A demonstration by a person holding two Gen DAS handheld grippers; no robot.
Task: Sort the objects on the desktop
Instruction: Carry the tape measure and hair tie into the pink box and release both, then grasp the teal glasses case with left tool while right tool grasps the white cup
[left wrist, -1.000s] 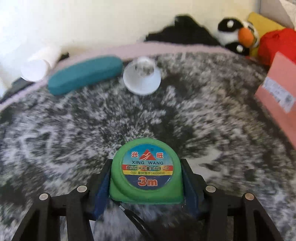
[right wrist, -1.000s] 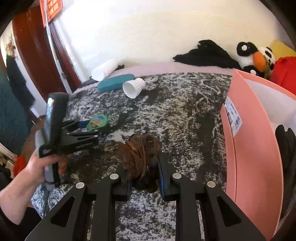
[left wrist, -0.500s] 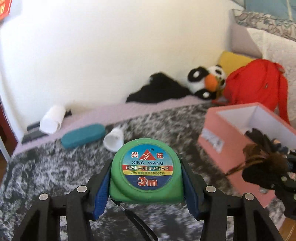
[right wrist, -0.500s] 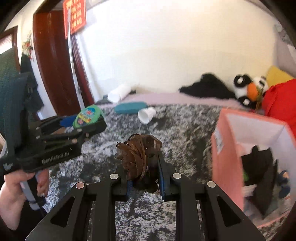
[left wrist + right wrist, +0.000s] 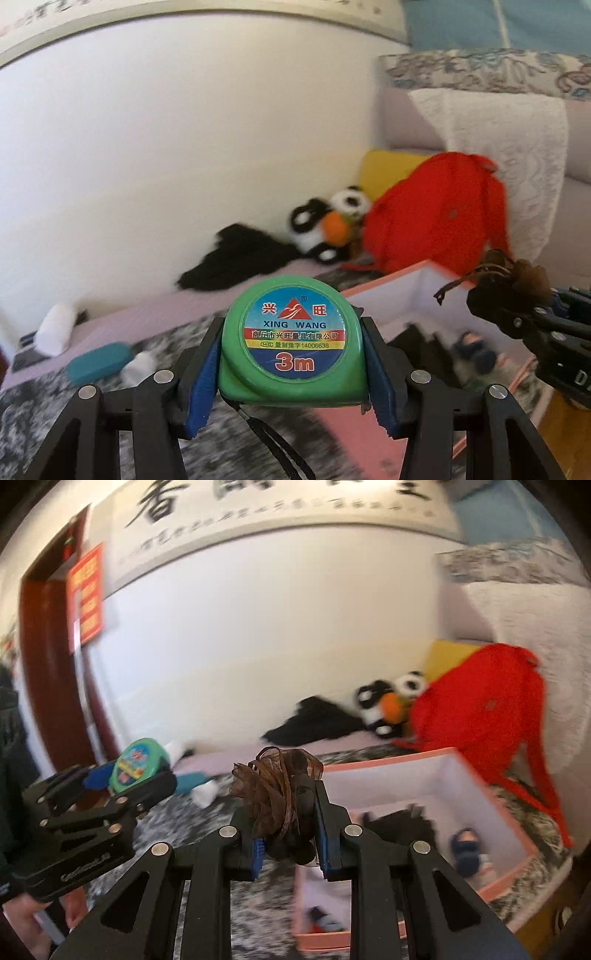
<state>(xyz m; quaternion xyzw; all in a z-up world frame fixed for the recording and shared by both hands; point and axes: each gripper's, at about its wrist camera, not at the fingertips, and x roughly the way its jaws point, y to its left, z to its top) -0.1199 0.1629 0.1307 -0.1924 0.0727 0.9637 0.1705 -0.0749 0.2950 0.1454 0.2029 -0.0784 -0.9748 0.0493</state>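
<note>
Tape measure (image 5: 293, 341) clamped, pink box (image 5: 491, 797) rim beside

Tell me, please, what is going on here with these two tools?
A person is sorting things off a grey patterned cover. The left tool grips a green tape measure, the right tool a brown hair tie. Both are held in the air by the open pink box, which already holds a few items.

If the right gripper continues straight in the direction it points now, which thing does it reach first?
Probably the pink box. The right gripper, shut on a brown ribbon hair tie, points slightly downward toward the box's open inside. Depth is unclear, so it might pass over the near rim and meet the dark items inside.
</note>
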